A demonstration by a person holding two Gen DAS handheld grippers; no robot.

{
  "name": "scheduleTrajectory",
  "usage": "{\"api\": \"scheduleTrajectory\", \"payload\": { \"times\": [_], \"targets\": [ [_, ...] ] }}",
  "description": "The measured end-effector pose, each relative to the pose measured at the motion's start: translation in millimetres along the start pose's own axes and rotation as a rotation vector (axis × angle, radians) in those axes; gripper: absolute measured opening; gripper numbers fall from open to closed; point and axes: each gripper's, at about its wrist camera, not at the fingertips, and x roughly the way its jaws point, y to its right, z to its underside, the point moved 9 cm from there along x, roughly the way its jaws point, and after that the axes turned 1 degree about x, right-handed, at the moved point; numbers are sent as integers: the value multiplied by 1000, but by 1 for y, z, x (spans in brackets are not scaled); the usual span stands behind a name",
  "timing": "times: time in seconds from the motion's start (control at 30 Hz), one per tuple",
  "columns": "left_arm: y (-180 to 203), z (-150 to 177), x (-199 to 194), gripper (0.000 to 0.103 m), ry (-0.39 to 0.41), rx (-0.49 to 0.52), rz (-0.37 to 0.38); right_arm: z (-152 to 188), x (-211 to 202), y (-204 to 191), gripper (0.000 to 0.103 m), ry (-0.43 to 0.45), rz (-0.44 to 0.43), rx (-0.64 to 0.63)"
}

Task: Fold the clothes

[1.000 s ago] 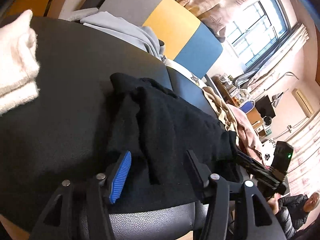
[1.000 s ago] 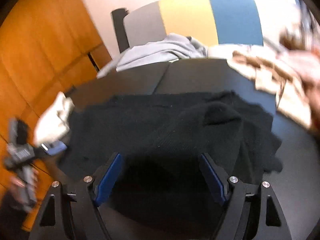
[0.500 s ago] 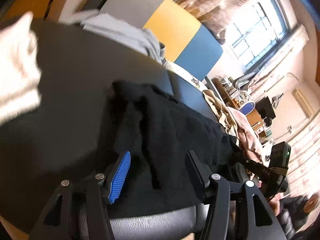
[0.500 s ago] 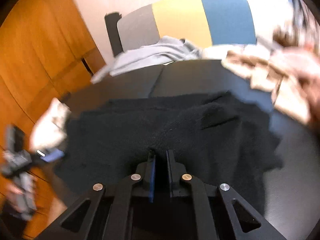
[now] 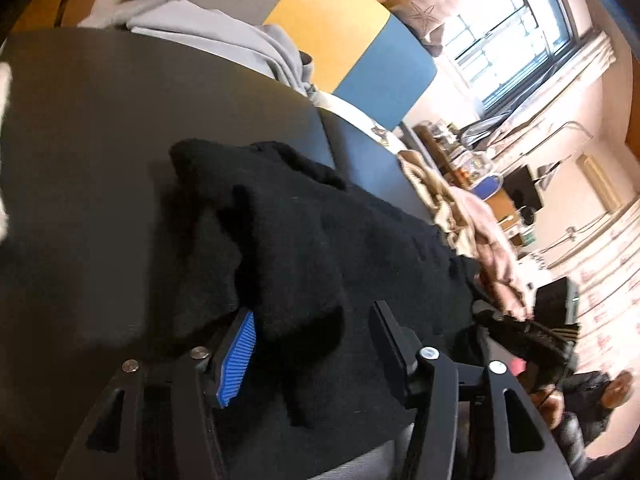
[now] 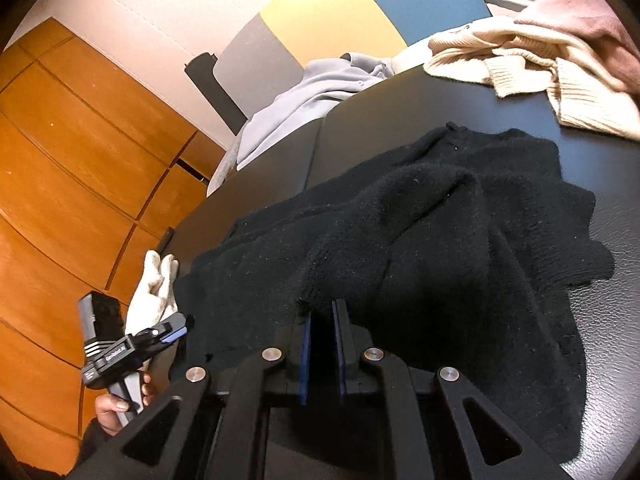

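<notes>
In the left wrist view the left claw (image 5: 312,344) has slid in along the near hem of the black sweater (image 5: 320,240); a second ago its jaws stood wider, and now they are closing with a fold of knit between them, the blue pad (image 5: 236,356) beside it but not yet pressing. The sweater lies crumpled mid-counter (image 5: 80,140), a grey garment (image 5: 224,36) at 12 o'clock. In the right wrist view the right claw (image 6: 322,320), wide apart a second ago, is now together, clamped on the sweater's (image 6: 400,240) near edge; cream knitwear (image 6: 520,60) lies at 1 o'clock. One corner is secured, so I judge a lift-and-spread comes next.
</notes>
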Motion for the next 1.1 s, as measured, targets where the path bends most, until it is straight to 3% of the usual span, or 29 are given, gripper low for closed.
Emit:
{"api": "scheduleTrajectory", "payload": {
  "times": [0.03,0.13,0.4,0.53,0.63,0.7,0.77,0.8,0.87,0.9,1.0,1.1],
  "targets": [
    [4,-1,-1,45,0,-5,32,-1,-1,0,10,0,-14,10],
    [16,-8,-6,10,3,-22,127,-4,-2,-3,10,-1,-75,47],
    [38,-74,-20,10,110,-92,338,-40,-15,-26,10,50,-381,220],
    [36,-117,-14,5,182,-127,358,-75,-14,-29,10,109,-467,288],
    [26,-137,0,5,198,-171,334,-98,-6,-22,10,145,-412,278],
    [16,-139,11,7,179,-183,248,-103,-5,-21,14,125,-371,235],
    [17,-129,16,20,145,-156,233,-105,-5,-21,18,101,-327,190],
    [19,-122,18,24,122,-140,232,-97,-5,-20,26,66,-282,158],
    [28,-100,23,26,57,-37,148,-81,-8,-18,84,25,-185,92],
    [32,-89,26,27,25,14,106,-72,-10,-17,89,18,-135,54],
    [51,-57,30,34,-49,161,39,-42,-12,-36,89,31,-13,-141],
    [60,-43,34,36,-85,180,38,-14,-16,-48,89,37,85,-317]
  ]
}}
